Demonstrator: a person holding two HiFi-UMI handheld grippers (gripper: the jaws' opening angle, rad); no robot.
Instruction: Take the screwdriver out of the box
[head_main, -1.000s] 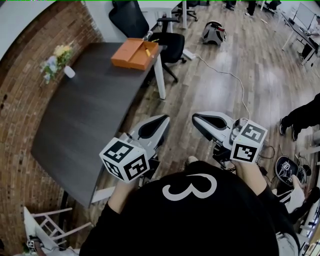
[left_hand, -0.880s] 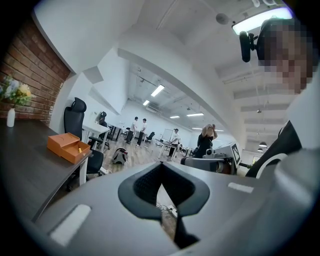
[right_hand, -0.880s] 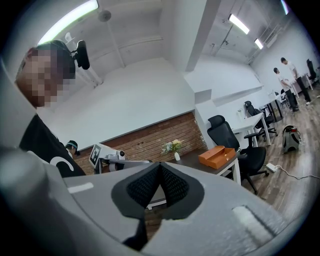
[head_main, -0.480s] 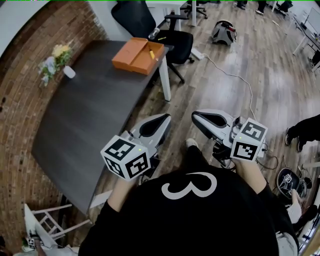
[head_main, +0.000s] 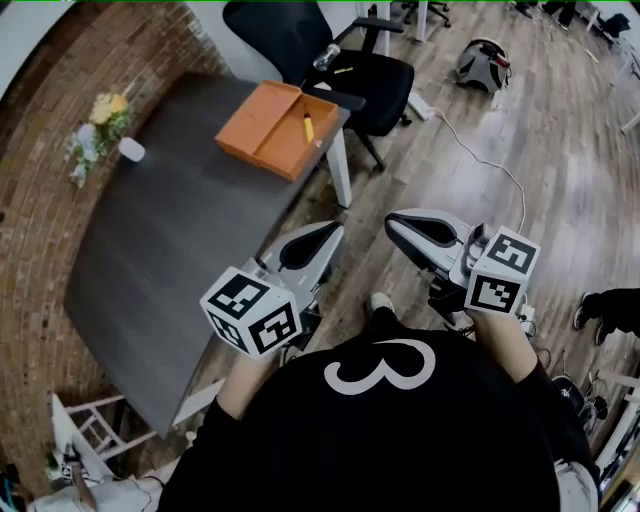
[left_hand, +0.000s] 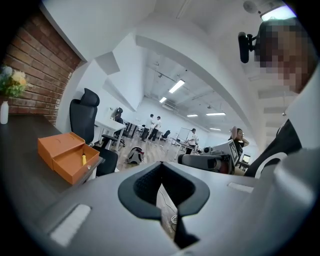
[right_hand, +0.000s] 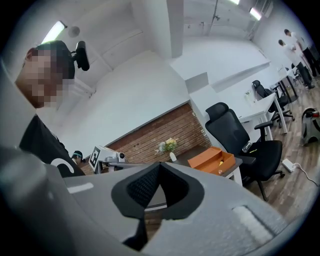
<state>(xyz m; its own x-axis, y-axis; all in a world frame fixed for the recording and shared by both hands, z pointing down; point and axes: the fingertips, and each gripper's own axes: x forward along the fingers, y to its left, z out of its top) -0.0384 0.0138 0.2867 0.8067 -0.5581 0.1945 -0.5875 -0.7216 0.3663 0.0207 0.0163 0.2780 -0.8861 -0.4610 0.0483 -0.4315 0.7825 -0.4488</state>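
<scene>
Left hand-held gripper (head_main: 322, 235): jaws together, empty; I hold it level at chest height, ready for the approach.
Right hand-held gripper (head_main: 395, 225): same, closed on nothing.
Screwdriver (head_main: 308, 126): yellow, lying in the open orange box (head_main: 262, 118), reachable from above.
Box: far corner of the worktop (head_main: 170, 230), well apart from both grippers.

Dark table (head_main: 170, 250) ahead-left of jaws, below their level. Flowers (head_main: 95, 130) and white vase (head_main: 131, 150) at table's far-left edge, next to brick wall (head_main: 40, 250). Black office chair (head_main: 330, 60) far ahead, past table's end. Rounded grey object (head_main: 483, 62) on wood floor (head_main: 560, 170), far ahead-right.
</scene>
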